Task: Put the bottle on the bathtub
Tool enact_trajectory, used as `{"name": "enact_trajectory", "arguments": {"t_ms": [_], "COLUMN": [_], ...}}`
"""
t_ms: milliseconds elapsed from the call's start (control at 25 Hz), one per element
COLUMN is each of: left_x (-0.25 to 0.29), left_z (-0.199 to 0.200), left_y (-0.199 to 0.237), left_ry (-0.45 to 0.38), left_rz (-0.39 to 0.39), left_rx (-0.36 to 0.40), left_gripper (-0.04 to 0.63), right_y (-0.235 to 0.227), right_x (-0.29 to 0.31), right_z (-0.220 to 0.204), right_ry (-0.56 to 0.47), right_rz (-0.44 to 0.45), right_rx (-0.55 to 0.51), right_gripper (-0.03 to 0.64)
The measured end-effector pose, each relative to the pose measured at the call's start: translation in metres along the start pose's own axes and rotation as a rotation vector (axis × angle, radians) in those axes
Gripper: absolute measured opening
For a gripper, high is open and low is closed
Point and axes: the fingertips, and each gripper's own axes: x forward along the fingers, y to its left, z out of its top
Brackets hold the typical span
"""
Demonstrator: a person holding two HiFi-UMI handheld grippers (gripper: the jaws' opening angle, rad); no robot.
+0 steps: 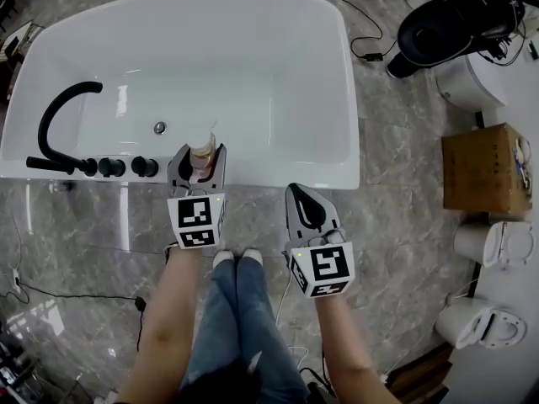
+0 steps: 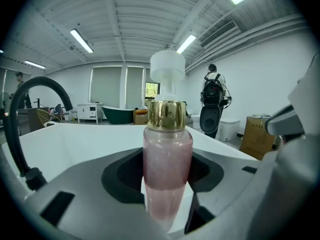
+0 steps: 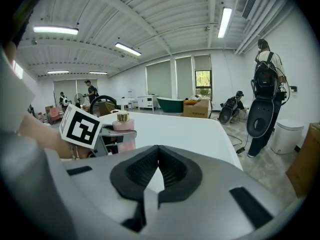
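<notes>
A pink bottle (image 2: pixel 167 171) with a gold collar and a white pump top stands upright between the jaws of my left gripper (image 1: pixel 199 163), which is shut on it. The bottle (image 1: pixel 202 152) is over the near rim of the white bathtub (image 1: pixel 278 172), just right of the black tap knobs. From the right gripper view the bottle (image 3: pixel 122 129) shows at the left, held beside the marker cube. My right gripper (image 1: pixel 307 207) is shut and holds nothing; it hovers over the floor just in front of the tub rim (image 3: pixel 175 129).
A curved black faucet (image 1: pixel 57 116) and black knobs (image 1: pixel 126 167) sit on the tub's left rim. A cardboard box (image 1: pixel 486 167), white toilets (image 1: pixel 493 244) and a black toilet (image 1: pixel 455 19) stand to the right. Cables (image 1: pixel 76 295) lie on the marble floor. The person's legs are below.
</notes>
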Motion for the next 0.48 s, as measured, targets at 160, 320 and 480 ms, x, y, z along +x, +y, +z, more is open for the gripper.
{"name": "enact_trajectory", "arguments": {"t_ms": [160,320,480], "left_x": [0.003,-0.006,-0.012], "left_z": [0.0,-0.006,-0.007], "left_y": [0.0,0.004,0.002], "left_ry": [-0.014,0.003,0.008], "left_rz": [0.001,0.001,-0.008], "left_rx": [0.017,0.001,0.02], "left_gripper": [0.218,0.218,0.218], "right_y": [0.001,0.003,0.004], "right_x": [0.002,0.0,-0.002], "right_z": [-0.017,-0.025,-0.022], "right_ry": [0.017,0.027,0.026], "right_rz": [0.005,0.01,0.011], "right_rx": [0.008,0.012,0.009], "right_gripper": [0.015,0.015,0.015]}}
